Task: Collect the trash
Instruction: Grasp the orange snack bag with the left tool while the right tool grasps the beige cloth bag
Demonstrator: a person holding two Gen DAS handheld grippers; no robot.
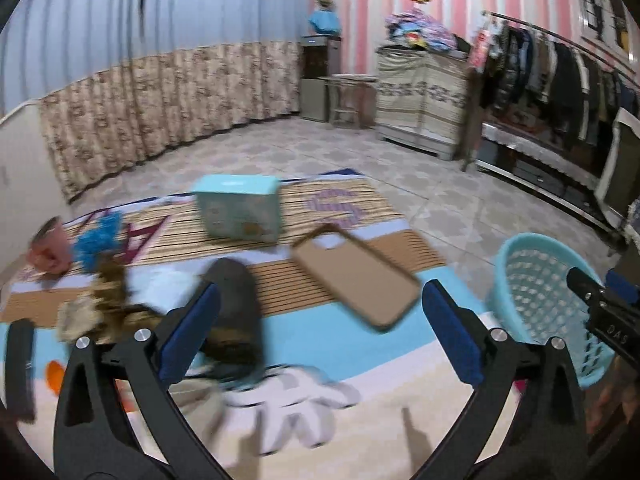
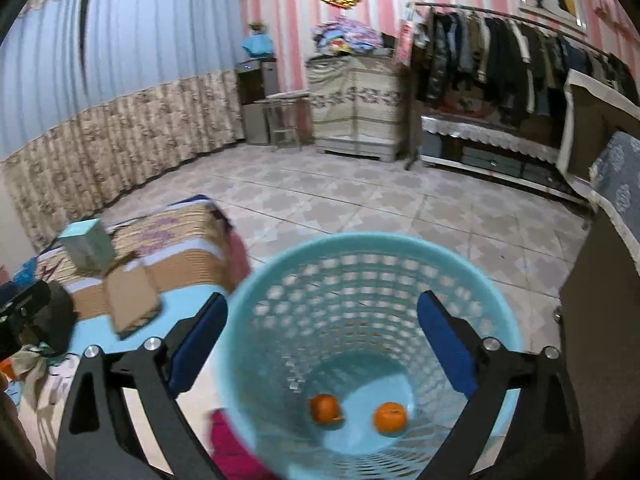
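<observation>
The right hand-held gripper (image 2: 322, 334) is hovering wide over the teal basket (image 2: 256, 320), two oranges (image 2: 326, 408) lying inside below it. The left hand-held gripper (image 1: 320, 328) is gaping wide, empty; brown card (image 1: 356, 280) is lying just ahead.

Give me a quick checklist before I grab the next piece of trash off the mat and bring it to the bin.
1. Left gripper open and empty: ok.
2. Right gripper open and empty: ok.
3. Basket upright with room inside: ok, only two oranges at the bottom.
4. Target in the left gripper's line: ok, brown cardboard piece lies just ahead on the mat.
5. Nothing resting on the cardboard: ok.
6. What the dark object is: cannot tell, blurred.
</observation>
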